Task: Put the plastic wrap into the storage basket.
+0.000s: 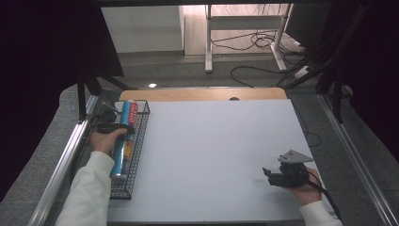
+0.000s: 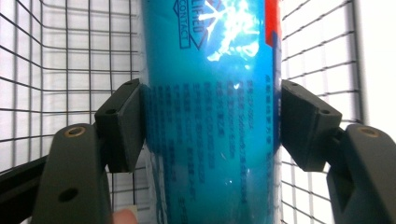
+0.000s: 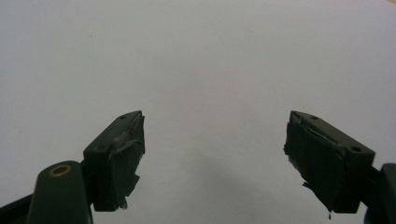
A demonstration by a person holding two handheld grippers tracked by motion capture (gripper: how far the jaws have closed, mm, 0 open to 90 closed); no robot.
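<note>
1. Blue and glossy, the tube (image 1: 125, 139) lies lengthwise in the black wire basket (image 1: 138, 155) at the left edge of the high view, its red-printed end toward the top of the frame.
2. Your left gripper (image 1: 114, 127) sits over that tube in the left middle of the high view, your hand in a white sleeve behind it.
3. In the left gripper view the tube (image 2: 212, 116) runs up the centre of the frame, and both pads (image 2: 122, 126) press against its sides, so your left tongs are closed on the tube. The basket mesh (image 2: 70, 70) shows behind it.
4. Your right gripper (image 1: 275, 176) rests at the lower right of the high view, on the white table (image 1: 216, 150), well apart from the basket.
5. In the right gripper view its jaws stand wide apart over bare white table (image 3: 201, 70), with nothing between the pads (image 3: 123, 158).
</note>
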